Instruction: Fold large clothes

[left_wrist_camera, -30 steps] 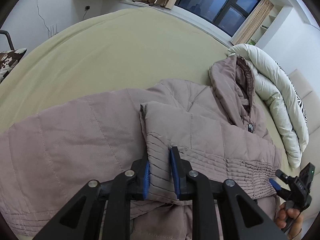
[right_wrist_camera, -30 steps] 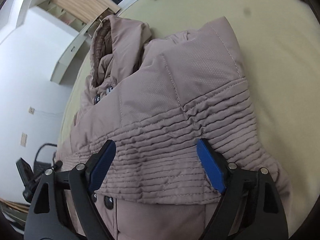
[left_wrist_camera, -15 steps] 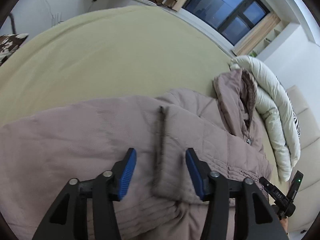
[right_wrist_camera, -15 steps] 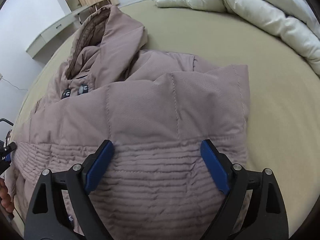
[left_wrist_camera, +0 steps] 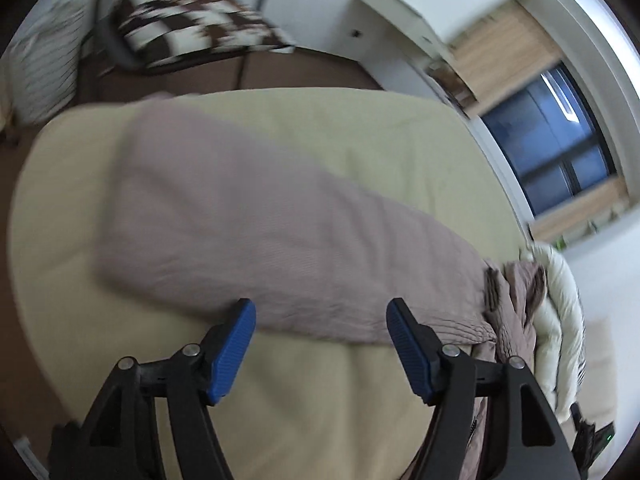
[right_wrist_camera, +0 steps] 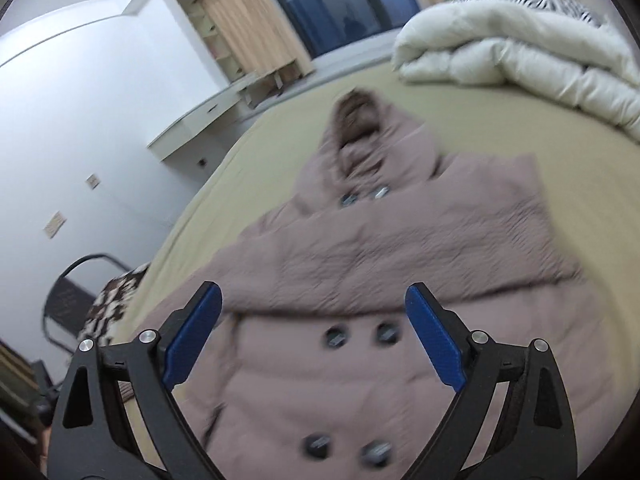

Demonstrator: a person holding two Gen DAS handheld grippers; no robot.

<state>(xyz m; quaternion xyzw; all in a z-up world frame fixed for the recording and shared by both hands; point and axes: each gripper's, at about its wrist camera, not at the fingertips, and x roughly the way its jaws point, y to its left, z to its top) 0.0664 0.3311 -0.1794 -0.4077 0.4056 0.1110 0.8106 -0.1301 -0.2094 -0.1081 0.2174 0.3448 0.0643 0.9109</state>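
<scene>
Your left gripper (left_wrist_camera: 320, 350) stands wide open with nothing between its fingers (left_wrist_camera: 232, 354). Your right gripper (right_wrist_camera: 314, 338) is open just as wide, also empty, hovering above the coat.

The mauve quilted coat (right_wrist_camera: 400, 264) lies flat on the bed (left_wrist_camera: 360, 128), buttons up. Its hood (right_wrist_camera: 360, 128) points toward the far edge, where the white duvet (right_wrist_camera: 500, 52) is bundled (both views are motion-blurred, so fine detail is soft).

Key relation: in the left view one long padded stretch of the coat (left_wrist_camera: 280, 240) runs lengthwise away from the left fingers toward the bed's far-left corner, and its near end sits just ahead of the fingertips. Whether it is a sleeve or a side panel can't be told. Your left gripper looks the nearer to it. The right one is over the button front (right_wrist_camera: 356, 336).

Materials: puffy, stitched in channels, matte shell, likely springy and slow to hold a crease. The smocked band at the waist (right_wrist_camera: 460, 240) looks stiffer. Dark fur trim lines the hood.

Judgement: next fold probably takes that long stretch across the body, so grip near its end.
</scene>
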